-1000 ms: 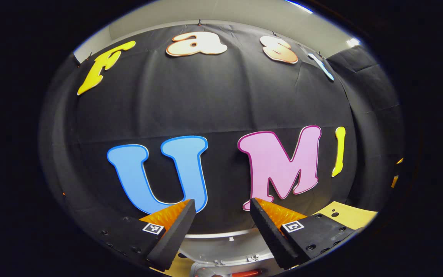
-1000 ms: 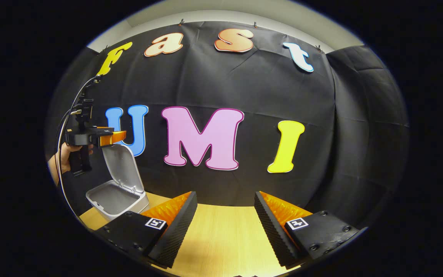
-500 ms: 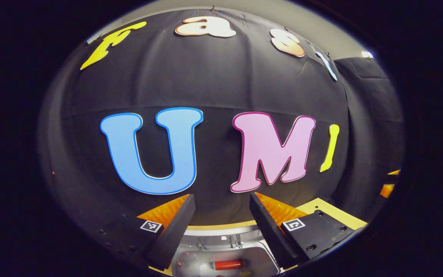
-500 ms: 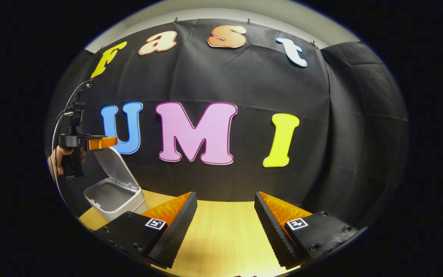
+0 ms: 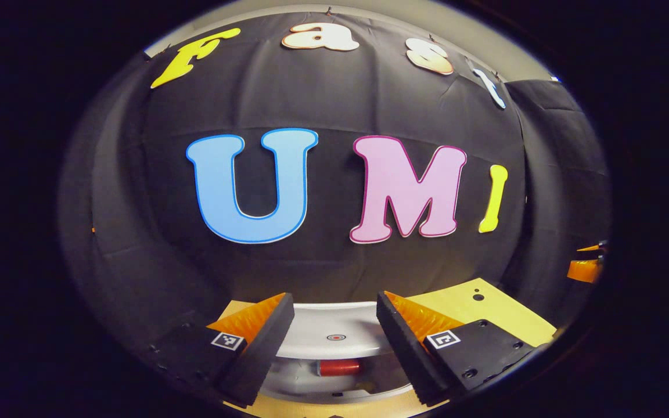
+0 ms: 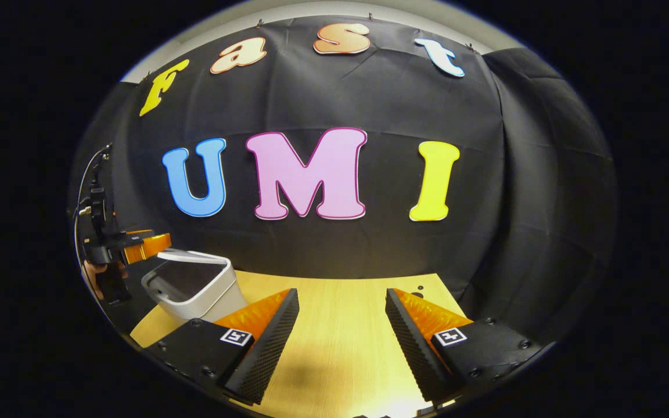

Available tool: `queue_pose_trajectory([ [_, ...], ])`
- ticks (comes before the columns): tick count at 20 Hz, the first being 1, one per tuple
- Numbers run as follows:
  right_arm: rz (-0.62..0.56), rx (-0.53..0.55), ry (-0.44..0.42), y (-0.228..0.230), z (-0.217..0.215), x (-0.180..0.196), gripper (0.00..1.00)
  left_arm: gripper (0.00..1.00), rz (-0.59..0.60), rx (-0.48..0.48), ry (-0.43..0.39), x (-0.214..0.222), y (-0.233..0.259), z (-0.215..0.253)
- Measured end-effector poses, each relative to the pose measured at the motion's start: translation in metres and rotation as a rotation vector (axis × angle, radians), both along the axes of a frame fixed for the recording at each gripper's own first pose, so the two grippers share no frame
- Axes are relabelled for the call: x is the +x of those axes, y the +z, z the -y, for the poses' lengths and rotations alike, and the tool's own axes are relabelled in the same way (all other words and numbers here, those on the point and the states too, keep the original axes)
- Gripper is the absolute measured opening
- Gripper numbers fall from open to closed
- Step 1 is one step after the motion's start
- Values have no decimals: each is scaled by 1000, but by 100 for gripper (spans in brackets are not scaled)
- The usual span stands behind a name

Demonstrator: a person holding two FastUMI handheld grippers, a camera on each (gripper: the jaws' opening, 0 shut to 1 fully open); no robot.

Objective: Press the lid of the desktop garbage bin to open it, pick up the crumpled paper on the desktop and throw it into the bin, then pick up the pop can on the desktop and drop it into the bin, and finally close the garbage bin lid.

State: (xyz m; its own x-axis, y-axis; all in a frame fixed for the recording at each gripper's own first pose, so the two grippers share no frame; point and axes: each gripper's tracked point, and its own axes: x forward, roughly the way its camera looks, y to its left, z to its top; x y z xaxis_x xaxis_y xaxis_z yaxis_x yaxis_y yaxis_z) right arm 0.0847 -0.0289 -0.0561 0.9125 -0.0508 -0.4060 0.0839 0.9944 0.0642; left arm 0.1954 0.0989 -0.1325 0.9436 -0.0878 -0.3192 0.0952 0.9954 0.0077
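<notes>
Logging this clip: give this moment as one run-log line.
white plastic bin lid: nearly shut | red pop can: inside | left tongs: open, above lid | right tongs: open

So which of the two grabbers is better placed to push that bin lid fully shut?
Probably the left. The left gripper hangs open right above the half-lowered lid, with the can visible inside the bin. The right gripper is open over bare tabletop, off to the side.

pop can half hidden under the part-lowered lid, bin interior dark and unreadable in the right gripper view, crumpled paper impossible to make out inside, hand on the far left gripper mostly cut off at the edge
</notes>
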Motion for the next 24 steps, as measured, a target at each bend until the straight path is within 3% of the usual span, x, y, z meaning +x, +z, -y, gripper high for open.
queue_pose_trajectory([
  [7, -78, -16, 11, -28, -11, -38, 97, 99, -93, 7, 6, -31, -67, -2],
  [13, -73, -29, 25, -24, -22, -55, 97, 100, 21, 57, 1, -31, -67, 0],
  [16, -65, -12, 19, -20, -24, -62, 97, 100, -22, 53, 8, -33, -74, 1],
  [21, -45, -5, 19, -16, -33, -69, 97, 100, 62, 26, 8, -37, -75, 2],
  [24, -34, -16, 14, -14, -34, -73, 97, 99, 25, 52, -12, -33, -73, 3],
])
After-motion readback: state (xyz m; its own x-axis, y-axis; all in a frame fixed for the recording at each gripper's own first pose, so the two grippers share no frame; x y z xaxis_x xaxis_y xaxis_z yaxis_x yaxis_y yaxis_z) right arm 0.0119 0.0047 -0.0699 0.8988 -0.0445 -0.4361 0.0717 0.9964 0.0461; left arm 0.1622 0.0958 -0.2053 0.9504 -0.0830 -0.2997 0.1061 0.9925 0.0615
